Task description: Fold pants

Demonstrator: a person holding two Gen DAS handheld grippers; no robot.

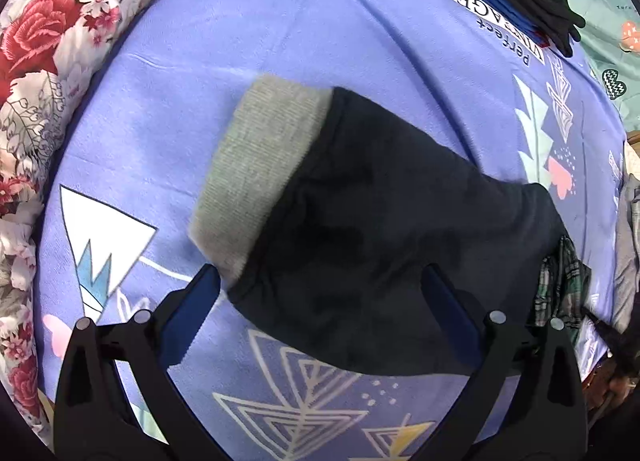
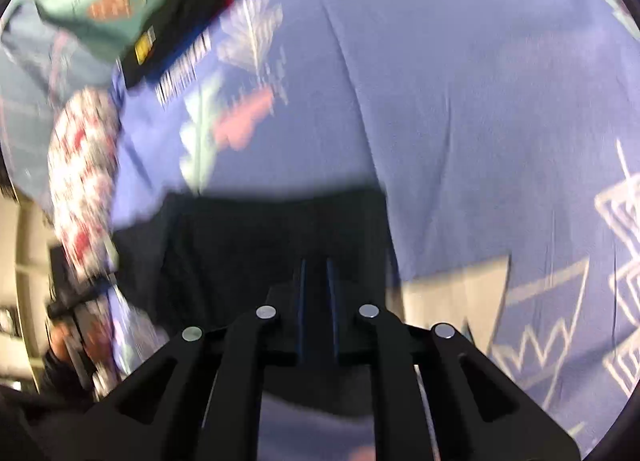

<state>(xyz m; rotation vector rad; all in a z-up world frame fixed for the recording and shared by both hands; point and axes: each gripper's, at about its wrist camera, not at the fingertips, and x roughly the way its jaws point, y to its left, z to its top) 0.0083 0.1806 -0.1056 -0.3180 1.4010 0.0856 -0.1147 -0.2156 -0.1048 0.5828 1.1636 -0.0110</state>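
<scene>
Pants [image 1: 380, 229] apparently pinched by right gripper [image 2: 316, 273].

Both wrist views close above the purple bedspread [image 1: 280, 41], sharing the dark pants [image 1: 380, 221]

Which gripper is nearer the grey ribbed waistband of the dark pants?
Left. The left gripper is open, one finger beside the grey ribbed waistband. The right gripper is nearly shut over dark pants fabric; no waistband shows there.
</scene>
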